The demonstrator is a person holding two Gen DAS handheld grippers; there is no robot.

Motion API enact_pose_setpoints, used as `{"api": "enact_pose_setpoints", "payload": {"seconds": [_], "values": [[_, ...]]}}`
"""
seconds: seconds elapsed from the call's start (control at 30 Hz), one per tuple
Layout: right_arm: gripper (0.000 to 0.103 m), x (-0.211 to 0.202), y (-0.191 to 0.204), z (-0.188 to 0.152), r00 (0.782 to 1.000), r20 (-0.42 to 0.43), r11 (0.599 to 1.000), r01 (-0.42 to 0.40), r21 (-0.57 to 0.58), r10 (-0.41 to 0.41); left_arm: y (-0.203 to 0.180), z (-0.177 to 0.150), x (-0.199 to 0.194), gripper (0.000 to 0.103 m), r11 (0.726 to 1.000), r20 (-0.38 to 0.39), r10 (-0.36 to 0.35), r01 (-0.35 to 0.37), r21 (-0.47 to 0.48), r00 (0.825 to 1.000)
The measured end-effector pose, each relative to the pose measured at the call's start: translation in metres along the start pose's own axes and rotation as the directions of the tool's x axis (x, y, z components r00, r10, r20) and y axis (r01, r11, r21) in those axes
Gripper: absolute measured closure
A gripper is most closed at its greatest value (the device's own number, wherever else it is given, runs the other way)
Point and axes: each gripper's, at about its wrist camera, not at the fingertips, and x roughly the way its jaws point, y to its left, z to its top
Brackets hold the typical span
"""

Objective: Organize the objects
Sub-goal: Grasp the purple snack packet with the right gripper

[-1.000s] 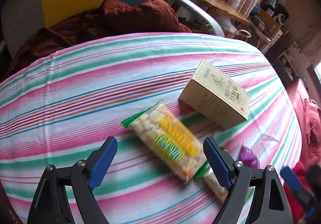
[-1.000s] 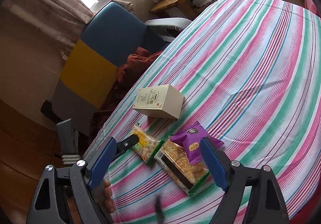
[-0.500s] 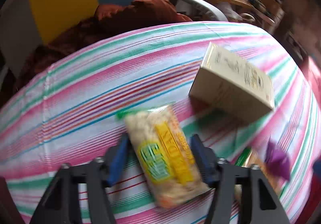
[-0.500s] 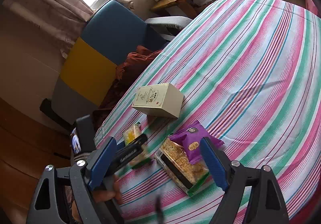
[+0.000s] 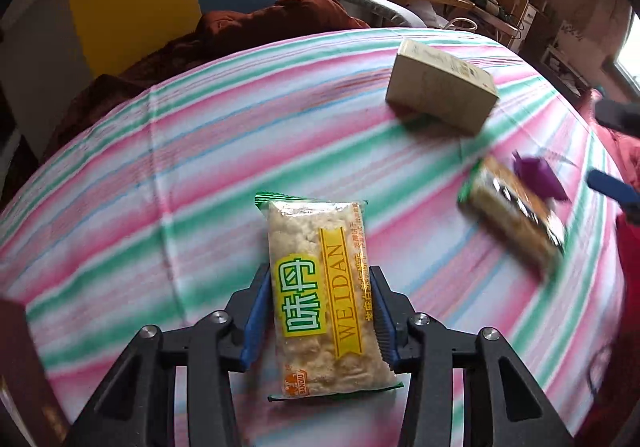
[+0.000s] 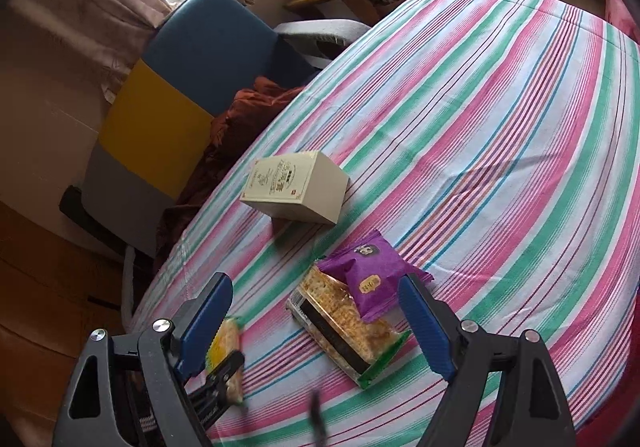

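The striped cloth (image 6: 500, 119) is covering a rounded table and carrying everything; its bare stretch toward twelve o'clock in the right wrist view is likely where sorted things could go.

The cream box (image 6: 296, 193) is lying flat at about eleven o'clock from the middle of that view, well apart from the packets, on its broad face so it is not tipping.

The cracker pack (image 6: 344, 327) is lying just below centre, at about six o'clock, with the purple pouch (image 6: 370, 273) resting across its far end, touching it. The two are overlapping, so they probably need separating before they count as tidy.

The right gripper (image 6: 316, 327) is hanging over this pair with its blue fingers (image 6: 426, 327) spread wide, one at eight o'clock and one at four, nothing between the pads. It is probably waiting its turn while the other hand works.

The rice-cake packet (image 5: 324, 299) is sitting at six o'clock in the left wrist view, lengthwise between the left gripper's (image 5: 316, 321) pads. The jaws are closing, and the blue fingers (image 5: 256, 321) are already pinching the packet's long sides near its lower half. Gripping across the narrow width suits a soft, crinkly wrapper. In the right wrist view the same packet is showing at seven o'clock, off beside the cracker pack, which suggests it is being carried away from the cluster.
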Motion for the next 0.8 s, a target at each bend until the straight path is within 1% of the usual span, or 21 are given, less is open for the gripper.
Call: {"api": "enact_pose_setpoints", "payload": {"seconds": [0.13,0.27,0.33,0.43,0.63,0.8], "values": [[0.016,0.005,0.001,-0.002,0.999,-0.020,0.999,0.044,-0.015,-0.044,0.002,-0.032,-0.019,0.057,1.000,0.016,-0.018,0.018,-0.019,1.000],[0.016,0.008,-0.003,-0.001,0.994,-0.023,0.995,0.104,0.000,-0.104,0.002,-0.060,-0.036,0.057,0.999,0.037,-0.039,0.040,-0.034,0.999],[0.016,0.011,-0.006,0.000,0.990,-0.027,0.991,0.136,0.009,-0.136,0.002,-0.067,-0.039,0.057,0.998,0.049,-0.044,0.046,-0.033,0.998],[0.016,0.014,-0.008,0.000,0.983,-0.035,0.983,0.181,0.010,-0.181,0.003,-0.071,-0.040,0.057,0.998,0.061,-0.053,0.055,-0.032,0.997],[0.017,0.034,-0.005,0.000,0.963,-0.093,0.968,0.250,-0.030,-0.251,0.005,-0.073,-0.040,0.057,0.997,0.076,-0.070,0.073,-0.035,0.995],[0.022,0.051,-0.001,0.004,0.944,-0.112,0.950,0.300,-0.089,-0.309,0.008,-0.075,-0.040,0.057,0.995,0.088,-0.084,0.088,-0.045,0.993]]}}
